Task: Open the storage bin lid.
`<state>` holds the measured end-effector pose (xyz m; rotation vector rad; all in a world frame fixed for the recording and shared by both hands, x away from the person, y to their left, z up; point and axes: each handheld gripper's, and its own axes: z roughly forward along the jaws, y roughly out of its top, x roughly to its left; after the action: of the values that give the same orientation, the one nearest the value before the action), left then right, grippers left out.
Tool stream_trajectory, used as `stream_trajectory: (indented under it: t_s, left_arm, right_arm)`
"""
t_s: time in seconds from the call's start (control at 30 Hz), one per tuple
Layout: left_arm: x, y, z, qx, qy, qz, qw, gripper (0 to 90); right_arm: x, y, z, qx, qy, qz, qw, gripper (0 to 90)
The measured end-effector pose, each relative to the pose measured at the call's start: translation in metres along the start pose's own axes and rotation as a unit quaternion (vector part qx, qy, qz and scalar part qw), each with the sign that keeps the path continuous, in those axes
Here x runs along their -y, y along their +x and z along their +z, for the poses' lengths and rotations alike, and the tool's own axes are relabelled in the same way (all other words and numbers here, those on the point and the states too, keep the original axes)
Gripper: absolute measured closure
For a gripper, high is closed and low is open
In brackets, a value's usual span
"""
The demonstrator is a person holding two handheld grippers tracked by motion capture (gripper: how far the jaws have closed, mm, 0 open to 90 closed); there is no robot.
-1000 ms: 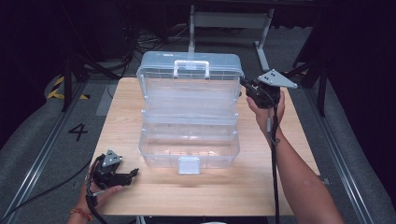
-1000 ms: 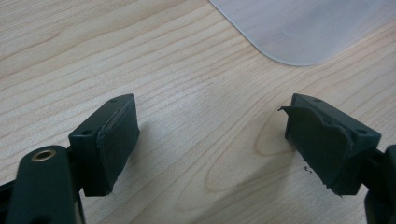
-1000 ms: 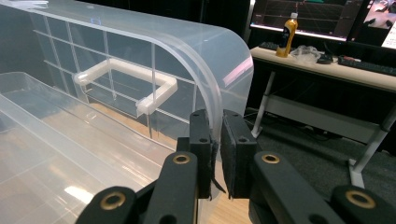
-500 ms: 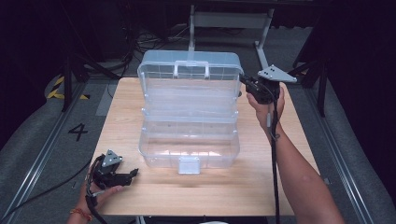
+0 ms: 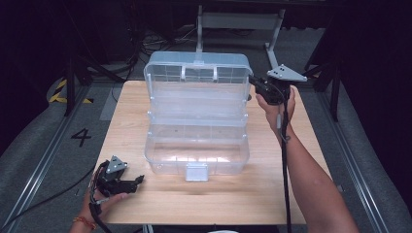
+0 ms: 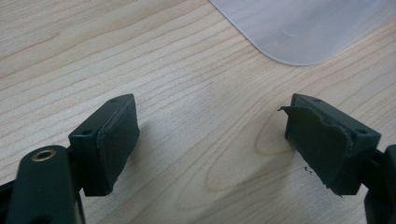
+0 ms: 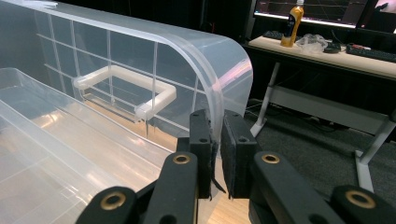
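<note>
A clear plastic toolbox [image 5: 194,145] stands on the wooden table [image 5: 272,194] with its tiers spread and its lid [image 5: 197,73] raised at the back. My right gripper [image 5: 253,83] is at the lid's right edge. In the right gripper view its jaws [image 7: 217,140] are shut on the lid's curved rim [image 7: 224,79], and the white handle [image 7: 123,88] shows through the clear wall. My left gripper [image 5: 138,180] rests low at the table's front left, apart from the box. Its jaws [image 6: 210,135] stand wide open over bare wood, with a box corner [image 6: 299,28] beyond them.
The box's front latch [image 5: 196,171] faces the table's near edge. A metal stand [image 5: 238,22] rises behind the table, and cables lie on the floor by a painted "4" [image 5: 81,137]. A desk [image 7: 327,51] with a bottle stands beyond the lid.
The right gripper has moved slightly back and up with the lid's edge, tipping the lid further open. The left gripper has stayed still.
</note>
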<state>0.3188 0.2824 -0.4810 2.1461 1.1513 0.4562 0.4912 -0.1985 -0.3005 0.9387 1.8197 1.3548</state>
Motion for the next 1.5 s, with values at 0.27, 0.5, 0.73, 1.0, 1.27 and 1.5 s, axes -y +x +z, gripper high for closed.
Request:
stream_trajectory:
  t_s: [0.27,0.5,0.73,1.0,1.27,1.5]
  left_arm:
    - [0.000,0.000,0.000,-0.001,0.000,0.000,1.0000,18.0]
    - [0.000,0.000,0.000,-0.001,0.000,0.000,1.0000,18.0]
    - [0.000,0.000,0.000,-0.001,0.000,0.000,1.0000,18.0]
    - [0.000,0.000,0.000,-0.002,-0.002,-0.001,1.0000,18.0]
    - [0.000,0.000,0.000,-0.002,-0.002,-0.001,1.0000,18.0]
    - [0.000,0.000,0.000,-0.002,-0.002,-0.001,1.0000,18.0]
  right_arm:
    - [-0.001,-0.002,0.003,-0.001,0.003,0.000,1.0000,83.9]
    - [-0.002,-0.006,0.009,-0.005,0.006,0.006,1.0000,83.6]
    - [-0.004,-0.009,0.014,-0.007,0.011,0.009,0.9999,83.5]
    - [-0.005,-0.013,0.020,-0.007,0.020,0.011,0.9997,82.9]
    - [-0.007,-0.016,0.027,-0.007,0.028,0.016,0.9995,82.7]
    - [-0.008,-0.019,0.033,-0.005,0.035,0.017,0.9992,82.4]
